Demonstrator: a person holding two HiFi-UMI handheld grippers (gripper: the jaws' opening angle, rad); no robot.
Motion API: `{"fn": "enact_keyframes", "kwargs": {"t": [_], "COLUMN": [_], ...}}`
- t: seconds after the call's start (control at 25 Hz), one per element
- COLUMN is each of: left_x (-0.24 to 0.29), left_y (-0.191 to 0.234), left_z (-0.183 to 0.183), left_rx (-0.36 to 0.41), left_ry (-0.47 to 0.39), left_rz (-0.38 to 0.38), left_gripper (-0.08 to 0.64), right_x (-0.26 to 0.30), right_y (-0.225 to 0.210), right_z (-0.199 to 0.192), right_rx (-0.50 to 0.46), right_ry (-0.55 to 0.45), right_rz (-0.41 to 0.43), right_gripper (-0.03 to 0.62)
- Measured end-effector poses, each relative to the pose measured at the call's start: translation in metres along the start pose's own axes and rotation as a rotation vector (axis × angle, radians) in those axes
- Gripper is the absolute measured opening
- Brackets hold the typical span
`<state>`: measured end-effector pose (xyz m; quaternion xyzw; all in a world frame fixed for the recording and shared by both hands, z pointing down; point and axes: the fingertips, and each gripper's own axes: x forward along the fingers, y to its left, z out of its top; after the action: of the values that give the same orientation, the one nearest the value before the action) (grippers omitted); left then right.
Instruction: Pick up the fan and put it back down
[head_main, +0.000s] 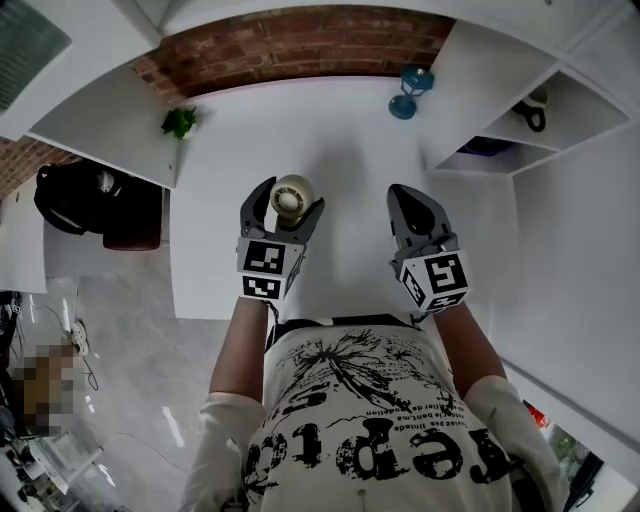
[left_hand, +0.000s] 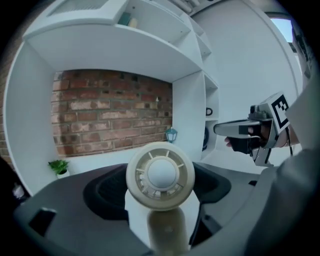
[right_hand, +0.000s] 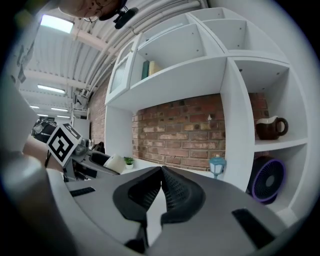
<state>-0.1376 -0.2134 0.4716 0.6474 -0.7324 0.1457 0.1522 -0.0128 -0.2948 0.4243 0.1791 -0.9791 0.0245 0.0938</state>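
Note:
A cream handheld fan (head_main: 291, 194) with a round head is held in my left gripper (head_main: 290, 203), shut on the fan above the white table (head_main: 340, 140). In the left gripper view the fan's head (left_hand: 160, 175) stands between the dark jaws, and its handle runs down out of sight. My right gripper (head_main: 403, 194) hovers to the right, about level with the left one. Its jaws meet at the tips (right_hand: 161, 172) with nothing between them. The right gripper view shows the fan (right_hand: 115, 162) at the left.
A blue lantern (head_main: 411, 88) stands at the table's back right and a small green plant (head_main: 180, 122) at the back left, before a brick wall. White shelves on the right hold a purple fan (right_hand: 267, 180) and a brown jug (right_hand: 270, 127).

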Motion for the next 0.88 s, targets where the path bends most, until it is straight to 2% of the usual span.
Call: {"fn": "enact_keyframes", "kwargs": {"t": [0.32, 0.6, 0.88], "left_x": [0.044, 0.066, 0.075], "left_y": [-0.001, -0.008, -0.007], "left_z": [-0.081, -0.14, -0.168], "left_rx": [-0.138, -0.175, -0.2], "left_ry": [0.192, 0.412, 0.525], "left_rz": [-0.007, -0.011, 0.006], "left_gripper": [0.385, 0.385, 0.385], "right_x": [0.022, 0.042, 0.048], "right_y": [-0.005, -0.003, 0.0], "right_z": [-0.045, -0.08, -0.095], "right_rx": [0.027, 0.078, 0.085], "right_ry": [0.095, 0.168, 0.207], "right_rz": [0.04, 0.081, 0.096], "right_gripper": [0.015, 0.015, 0.015]}}
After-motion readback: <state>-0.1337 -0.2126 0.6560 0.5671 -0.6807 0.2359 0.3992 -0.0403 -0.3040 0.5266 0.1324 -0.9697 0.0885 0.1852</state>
